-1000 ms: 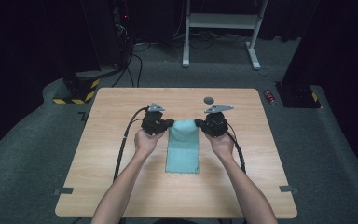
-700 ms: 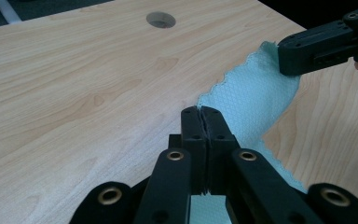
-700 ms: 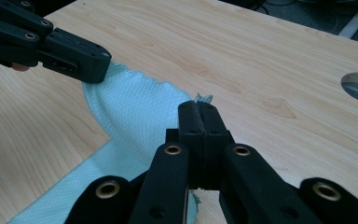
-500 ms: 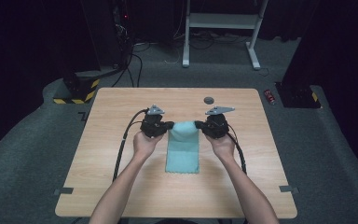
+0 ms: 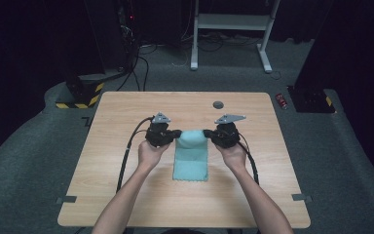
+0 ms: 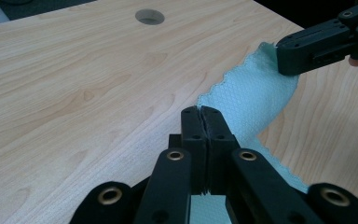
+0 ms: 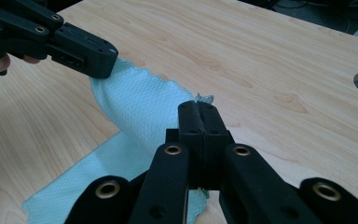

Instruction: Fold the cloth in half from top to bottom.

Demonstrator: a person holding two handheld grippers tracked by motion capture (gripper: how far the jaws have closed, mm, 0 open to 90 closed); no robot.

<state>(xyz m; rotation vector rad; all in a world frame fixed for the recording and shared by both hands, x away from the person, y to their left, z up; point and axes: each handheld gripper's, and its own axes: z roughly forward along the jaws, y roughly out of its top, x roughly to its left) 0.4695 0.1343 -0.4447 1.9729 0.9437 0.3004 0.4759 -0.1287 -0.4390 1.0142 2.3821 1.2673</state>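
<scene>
Both grippers, the left gripper (image 5: 176,133) and the right gripper (image 5: 207,132), are pinched tight on the far corners of the blue cloth (image 5: 191,161) mid-tabletop, far edge lifted, so the fold looks just begun, with laying it over still left

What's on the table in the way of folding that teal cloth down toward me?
Nothing visible. The left gripper and right gripper each pinch a far corner of the teal cloth, lifted off the table. The near part lies flat, and bare wood surrounds it. The round hole sits farther back.
</scene>
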